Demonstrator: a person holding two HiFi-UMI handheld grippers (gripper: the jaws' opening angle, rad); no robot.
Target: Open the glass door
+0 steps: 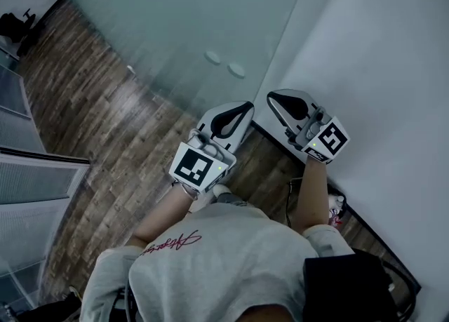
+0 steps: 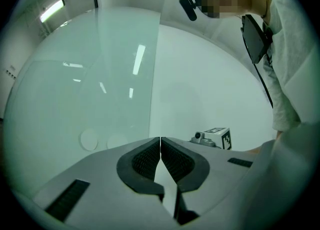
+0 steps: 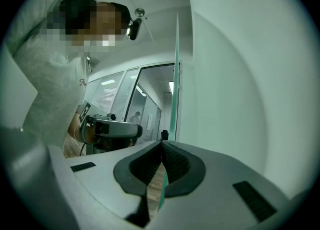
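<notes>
The frosted glass door [image 1: 175, 19] fills the top of the head view and carries two round discs [image 1: 212, 56] near its free edge. My left gripper [image 1: 247, 107] is shut and empty. It points at the door just below the discs [image 2: 89, 140], and its tips [image 2: 160, 139] line up with the door's edge [image 2: 154, 73]. My right gripper [image 1: 272, 97] is also shut, with nothing between its pads. It sits by the white wall [image 1: 379, 47], tips [image 3: 161, 144] right at the door's green edge [image 3: 175, 73], seen end-on. Whether they touch the edge I cannot tell.
The white wall [image 3: 240, 73] runs close along my right side, with a black skirting [image 1: 365, 219] and a cable [image 1: 289, 205] at its foot. A wood floor [image 1: 105, 117] spreads to the left, bounded by glass partitions [image 1: 28, 180]. A dark office chair [image 1: 17, 26] stands far off.
</notes>
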